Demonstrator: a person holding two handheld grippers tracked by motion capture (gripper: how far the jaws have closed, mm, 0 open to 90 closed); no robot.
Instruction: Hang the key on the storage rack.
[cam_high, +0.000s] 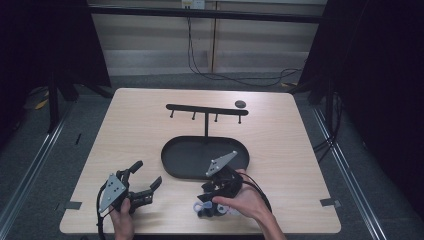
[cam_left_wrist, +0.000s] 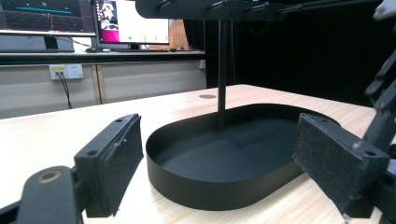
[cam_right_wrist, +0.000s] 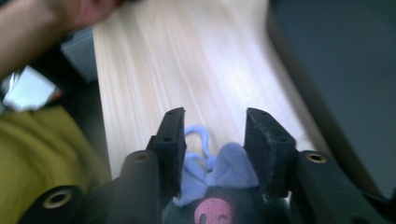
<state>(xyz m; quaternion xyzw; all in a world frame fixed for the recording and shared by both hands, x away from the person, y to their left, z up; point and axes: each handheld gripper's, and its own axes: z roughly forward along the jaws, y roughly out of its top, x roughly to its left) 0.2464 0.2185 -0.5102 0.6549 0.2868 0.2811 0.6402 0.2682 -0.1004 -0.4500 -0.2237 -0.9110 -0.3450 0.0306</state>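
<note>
We see the small plush toy (cam_right_wrist: 219, 196) sitting between the 2 black jaws of the right gripper (cam_right_wrist: 212, 140), at the near edge of the table (cam_high: 135, 130), just in front of the oval black tray (cam_high: 172, 160). The pads stand on either side of its soft blue top and look to press on it, so we take the toy as grasped, though the contact is hard to judge. In the right gripper view the toy's long axis seems to run along the jaws: its dark body with a round pink patch lies towards the camera, and its blue ears and a thin blue loop (cam_right_wrist: 198, 135) point away, out over the pale wood. The lower part of the toy is cut off by the frame. In the high view it shows as a blurred blue and dark lump (cam_high: 212, 209) under the right hand (cam_high: 245, 202), too small for us to read its shape.

The left gripper (cam_high: 145, 181) rests on the table to the left of the tray, its jaws spread wide with nothing between them, facing the tray and the black T-shaped hook stand (cam_high: 206, 111) rising from it.

We can read no writing or brand anywhere; the monitors (cam_left_wrist: 84, 18) in the left gripper view are too blurred.
</note>
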